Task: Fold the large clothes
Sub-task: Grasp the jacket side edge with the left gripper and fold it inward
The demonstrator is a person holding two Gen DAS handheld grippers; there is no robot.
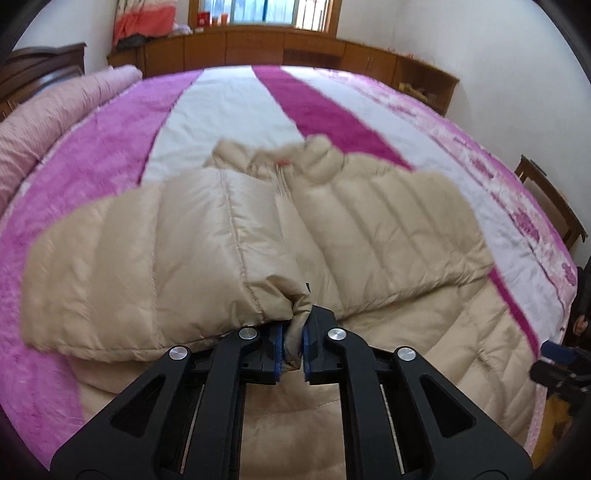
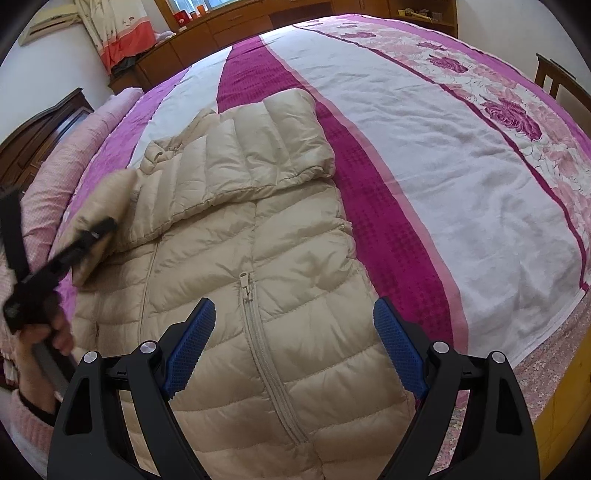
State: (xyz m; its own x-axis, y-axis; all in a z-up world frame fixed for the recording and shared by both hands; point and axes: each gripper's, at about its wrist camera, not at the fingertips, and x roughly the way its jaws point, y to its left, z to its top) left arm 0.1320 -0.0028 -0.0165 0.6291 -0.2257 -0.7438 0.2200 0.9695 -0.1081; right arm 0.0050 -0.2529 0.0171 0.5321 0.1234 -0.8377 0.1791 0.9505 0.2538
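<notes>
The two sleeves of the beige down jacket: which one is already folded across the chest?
The right-hand sleeve in the right wrist view: it lies flat across the chest. The other sleeve is pinched at its cuff in the left gripper.

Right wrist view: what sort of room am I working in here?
Most likely a home bedroom. The beige down jacket lies on a wide bed with a pink and white bedspread, a dark wooden headboard stands at one end, and low wooden cabinets run under a window.
</notes>
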